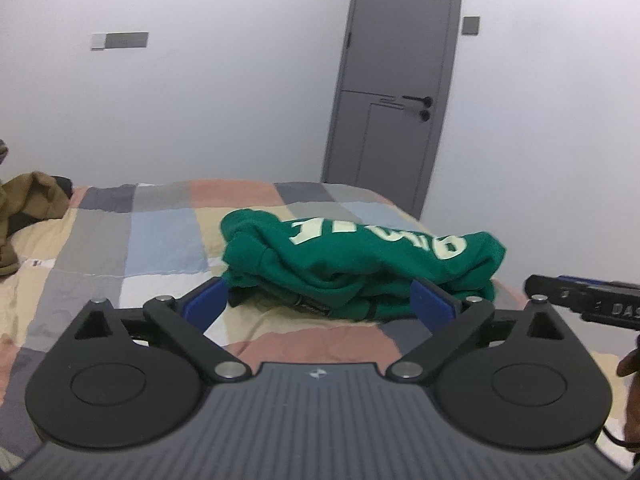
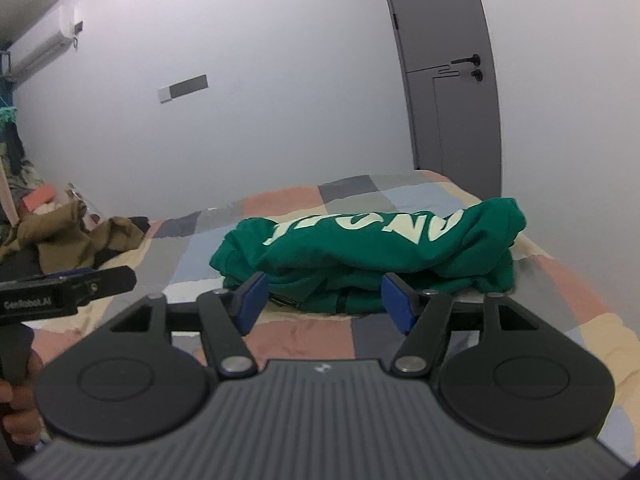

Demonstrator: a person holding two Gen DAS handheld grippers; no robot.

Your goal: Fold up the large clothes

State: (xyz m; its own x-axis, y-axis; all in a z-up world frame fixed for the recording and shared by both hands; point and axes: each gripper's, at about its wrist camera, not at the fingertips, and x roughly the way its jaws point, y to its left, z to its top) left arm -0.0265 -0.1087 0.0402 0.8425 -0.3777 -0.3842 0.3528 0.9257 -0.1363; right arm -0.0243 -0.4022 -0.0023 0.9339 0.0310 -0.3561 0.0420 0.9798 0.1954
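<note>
- A green sweater with pale lettering lies bunched in a folded heap on the bed, toward the bed's far right part, near the grey door.
- The left gripper hangs low over the checked bedcover, just short of the sweater's near edge — its blue-padded fingers spread wide, nothing between them.
- Its right finger pad overlaps the sweater's front fold in the left wrist view; whether it touches the cloth cannot be told.
- The right gripper sits in much the same pose, fingers also spread apart and empty, their tips at the sweater's near hem.
- Each gripper shows in the other's camera: the right one's black body at the right edge of the left view, the left one's at the left edge of the right view, with a hand around its handle.
- A heap of brown clothes lies at the left side of the bed — well apart from the sweater.
- An air conditioner is mounted high on the white wall to the left.
- A grey panel sits on the wall behind the bed.
</note>
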